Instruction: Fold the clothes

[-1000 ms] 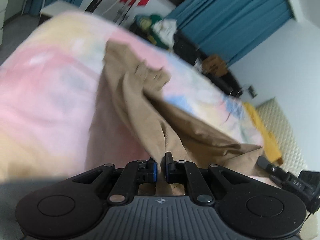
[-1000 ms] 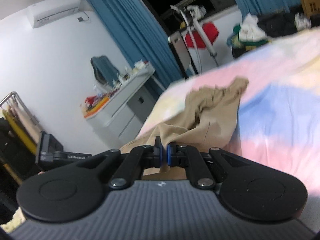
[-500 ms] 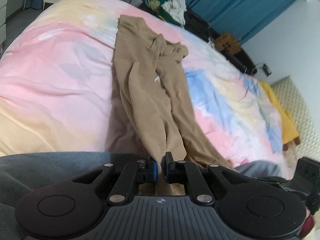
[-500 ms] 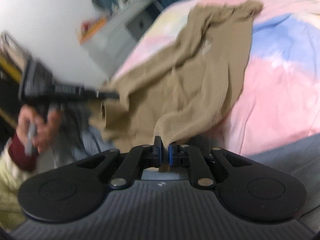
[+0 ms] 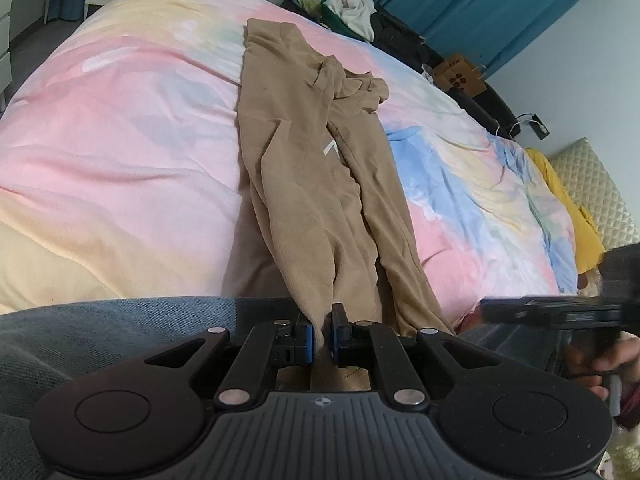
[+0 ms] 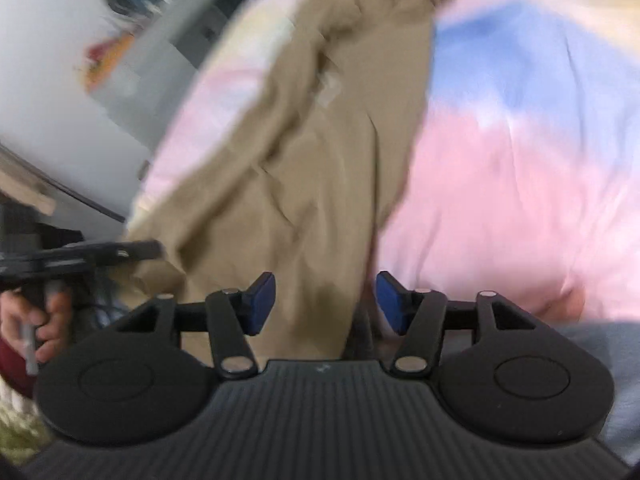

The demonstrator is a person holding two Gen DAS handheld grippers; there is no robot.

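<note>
Nearest the left wrist camera, the left hand-held gripper (image 5: 321, 336) has its blue-padded fingers pressed together on a pinch of the tan trousers (image 5: 320, 184), at their near end. In the right wrist view, the right hand-held gripper (image 6: 323, 302) stands wide apart, its blue pads (image 6: 260, 304) well clear of each other; the tan cloth hangs loose between them, gripped by neither.

The trousers are a soft, finely ribbed fabric, matte and creased. They run from the near edge of the bed away toward its far side, the two legs lying side by side and the far end bunched into a rumpled knot. A small white tag (image 5: 331, 146) shows midway along them in the left view; the right view is blurred by motion and gives only a pale smear there.

The left view also shows blue denim (image 5: 100, 328) across its near left. Each camera catches the other black gripper handle, at far right in one and far left in the other.

The bed carries a quilt (image 5: 120, 128) dyed in cloudy pink, pale yellow and blue, gently wrinkled. Beyond it lie a heap of clothes (image 5: 340, 8), a cardboard box (image 5: 460, 76), teal curtains (image 5: 480, 0) and a quilted cream headboard (image 5: 592, 184) at far right.
</note>
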